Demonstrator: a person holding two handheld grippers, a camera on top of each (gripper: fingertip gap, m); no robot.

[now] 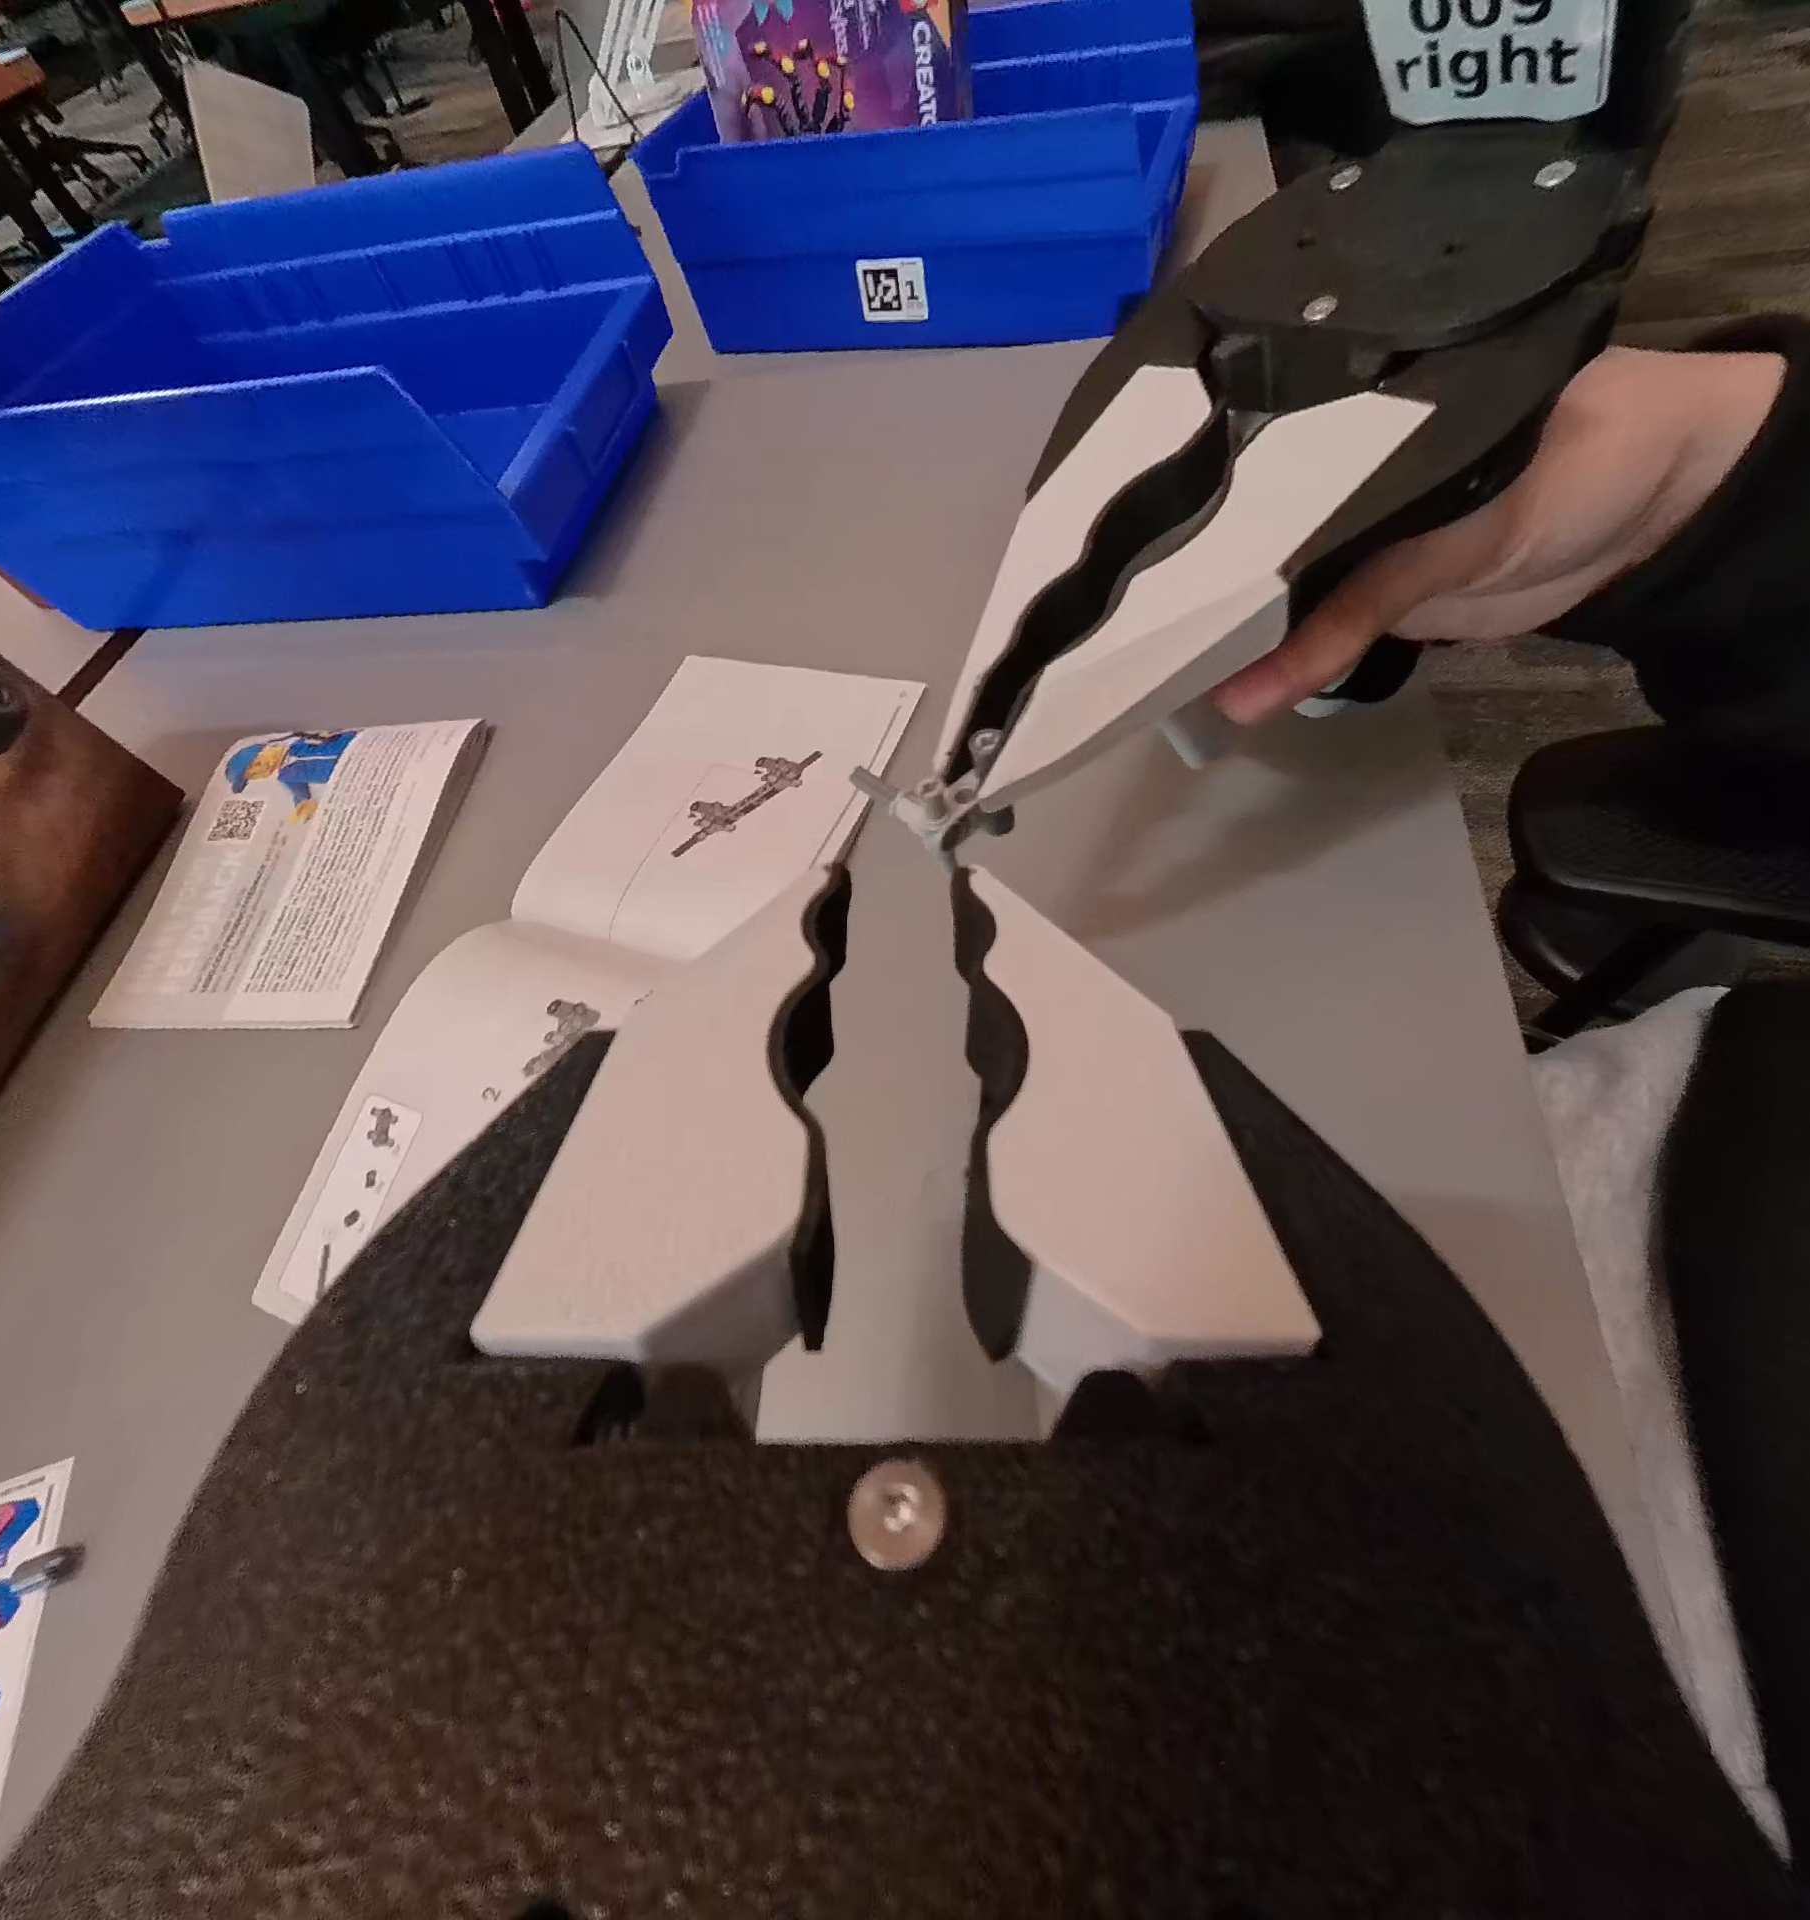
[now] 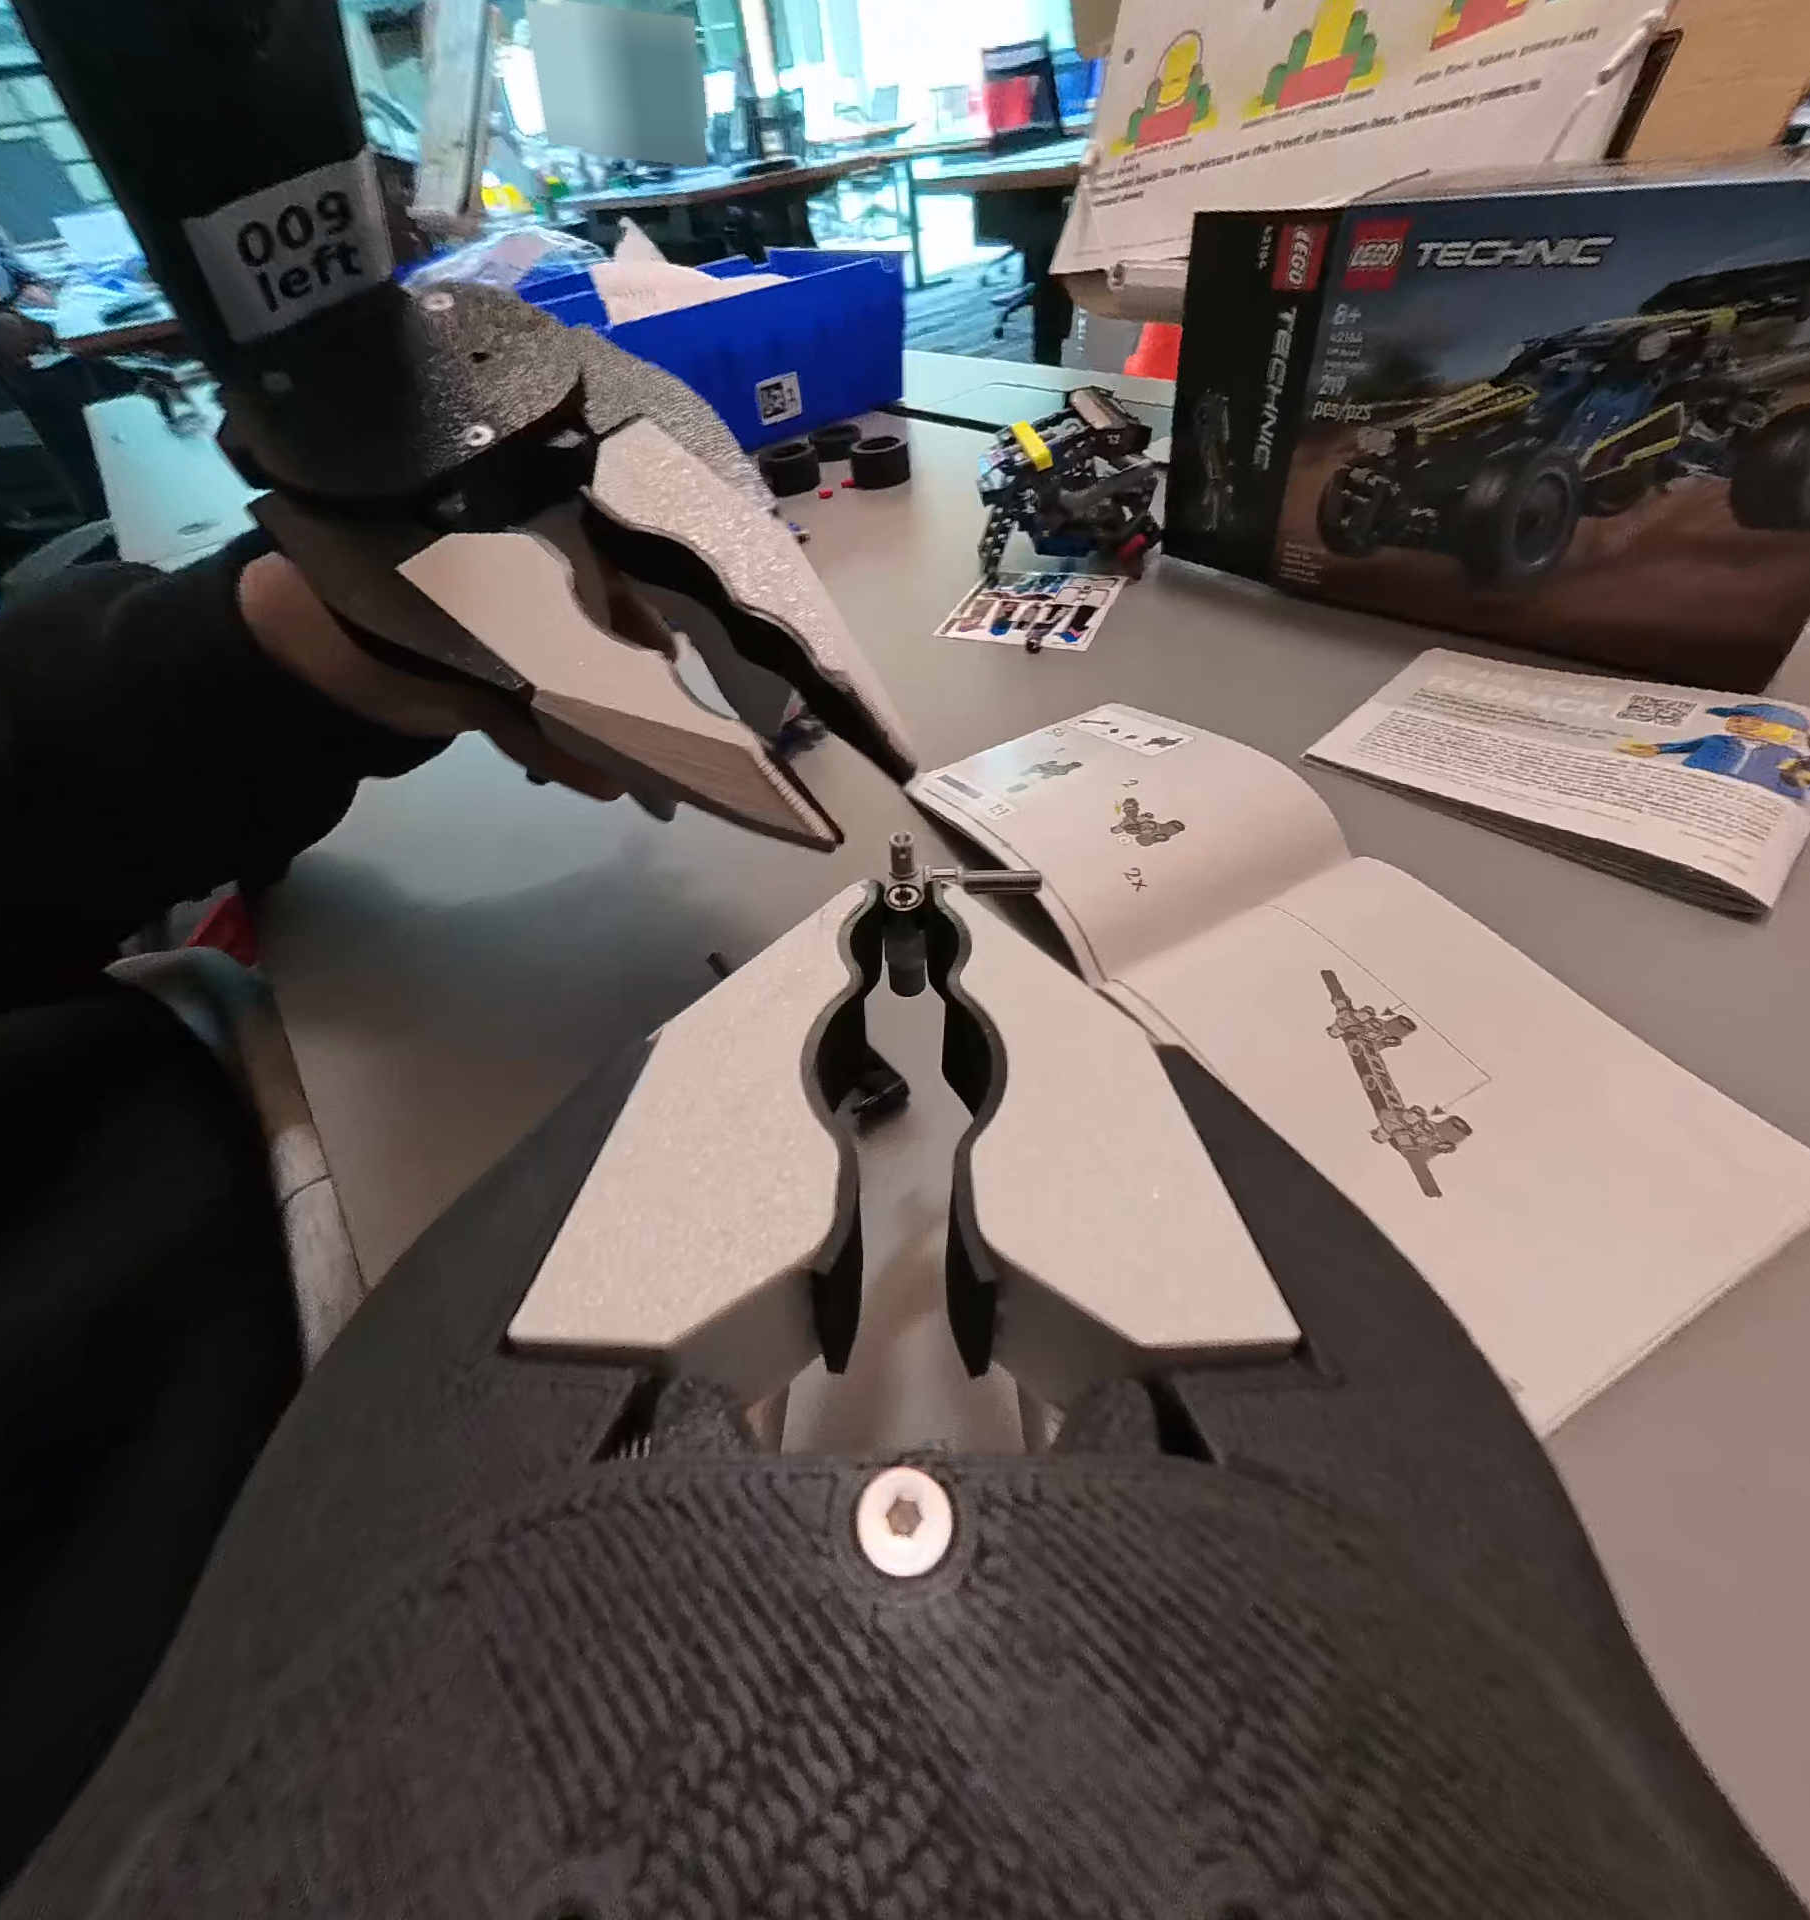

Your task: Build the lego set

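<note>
Your right gripper (image 2: 906, 902) pinches the small grey pinned connector piece (image 2: 906, 896); bring your spread, empty left gripper (image 1: 901, 873) squarely onto its protruding axle.

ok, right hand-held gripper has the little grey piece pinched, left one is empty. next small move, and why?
Probably ease the open left hand-held gripper forward onto the axle end that juts sideways from the small grey Technic assembly. The right hand-held gripper is shut on that assembly just above the grey table, the left one's tips are close but apart from it, and the open instruction booklet pictures a longer axle build.
</note>
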